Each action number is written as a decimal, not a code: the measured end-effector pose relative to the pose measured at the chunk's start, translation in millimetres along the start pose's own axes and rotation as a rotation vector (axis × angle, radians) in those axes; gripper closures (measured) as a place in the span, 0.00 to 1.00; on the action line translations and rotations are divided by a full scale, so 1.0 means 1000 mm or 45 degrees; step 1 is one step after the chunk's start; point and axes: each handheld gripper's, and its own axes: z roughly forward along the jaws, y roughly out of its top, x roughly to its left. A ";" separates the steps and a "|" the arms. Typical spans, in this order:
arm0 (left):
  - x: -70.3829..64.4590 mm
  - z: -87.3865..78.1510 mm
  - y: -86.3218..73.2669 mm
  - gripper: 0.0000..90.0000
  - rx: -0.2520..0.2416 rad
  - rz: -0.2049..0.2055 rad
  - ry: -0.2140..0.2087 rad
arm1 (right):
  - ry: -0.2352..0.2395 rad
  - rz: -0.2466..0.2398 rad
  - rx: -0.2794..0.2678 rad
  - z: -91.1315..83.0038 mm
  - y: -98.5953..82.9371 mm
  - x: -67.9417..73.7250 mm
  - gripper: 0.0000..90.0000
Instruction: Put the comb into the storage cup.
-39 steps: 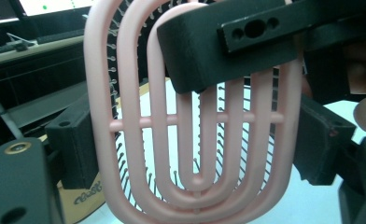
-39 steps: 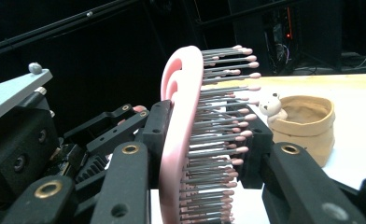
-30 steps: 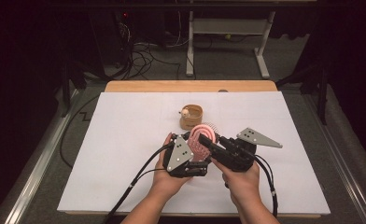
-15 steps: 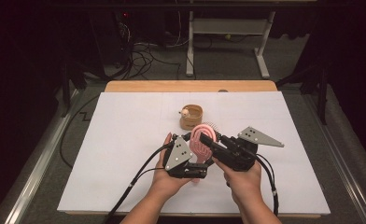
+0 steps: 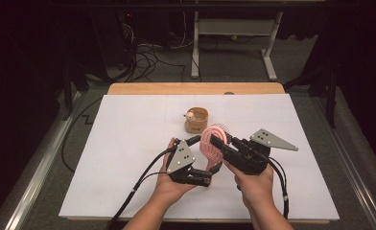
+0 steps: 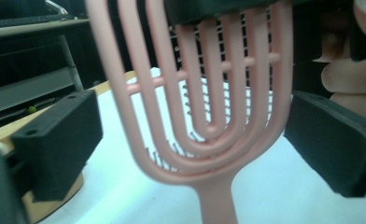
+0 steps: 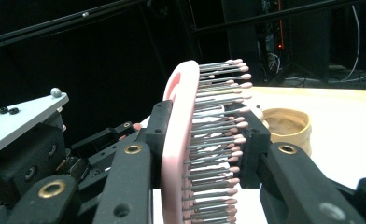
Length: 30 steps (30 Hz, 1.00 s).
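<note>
A pink vented hairbrush (image 5: 208, 147) is held up above the white table, head up and handle down. My right gripper (image 5: 217, 143) is shut on its head: in the right gripper view the pink back (image 7: 177, 121) lies against one pad and the bristles press the other, with my right gripper (image 7: 207, 133) closed around them. My left gripper (image 5: 203, 161) is open, and its two jaws stand wide apart on either side of the brush (image 6: 214, 186) without touching it. The left gripper (image 6: 195, 135) looks at the ribbed back of the head.
A tan round wooden holder (image 5: 196, 120) stands on the white sheet (image 5: 128, 143) just behind the brush; it also appears as the tan holder (image 7: 286, 127) in the right gripper view. Cables trail from both grippers toward the front edge. A wooden strip (image 5: 195, 88) borders the far side.
The right gripper and the brush have edged slightly to the right and up. The left gripper has barely moved and its jaws stay apart.
</note>
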 end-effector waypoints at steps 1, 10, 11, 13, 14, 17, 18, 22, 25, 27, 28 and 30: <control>0.001 0.000 -0.001 0.04 0.003 -0.009 -0.001 | -0.004 -0.001 -0.001 -0.001 0.000 -0.001 0.73; 0.006 -0.004 -0.006 0.01 0.007 -0.027 0.000 | -0.018 -0.017 -0.012 -0.006 0.003 -0.004 0.74; 0.006 -0.005 -0.006 0.01 0.008 -0.025 0.002 | -0.021 -0.019 -0.013 -0.007 0.003 -0.004 0.74; 0.008 -0.006 -0.007 0.00 0.005 -0.028 0.009 | -0.025 -0.025 -0.016 -0.008 0.003 -0.005 0.74; 0.009 -0.007 -0.008 0.00 0.010 -0.026 0.011 | -0.026 -0.025 -0.016 -0.009 0.004 -0.006 0.74; 0.013 -0.010 -0.011 0.00 0.018 -0.037 0.020 | -0.038 -0.031 -0.020 -0.011 0.004 -0.007 0.74; 0.015 -0.012 -0.012 0.00 0.020 -0.041 0.025 | -0.039 -0.033 -0.023 -0.012 0.005 -0.008 0.74; 0.024 -0.018 -0.017 0.00 0.044 -0.059 0.045 | -0.050 -0.035 -0.030 -0.014 0.006 -0.010 0.74; 0.031 -0.024 -0.022 0.00 0.064 -0.066 0.071 | -0.059 -0.039 -0.034 -0.016 0.006 -0.012 0.74; 0.036 -0.028 -0.025 0.00 0.076 -0.077 0.088 | -0.063 -0.040 -0.037 -0.017 0.006 -0.013 0.74; 0.039 -0.030 -0.027 0.00 0.076 -0.081 0.096 | -0.066 -0.043 -0.040 -0.018 0.006 -0.014 0.74; 0.044 -0.035 -0.029 0.00 0.075 -0.092 0.109 | -0.069 -0.048 -0.043 -0.019 0.007 -0.015 0.74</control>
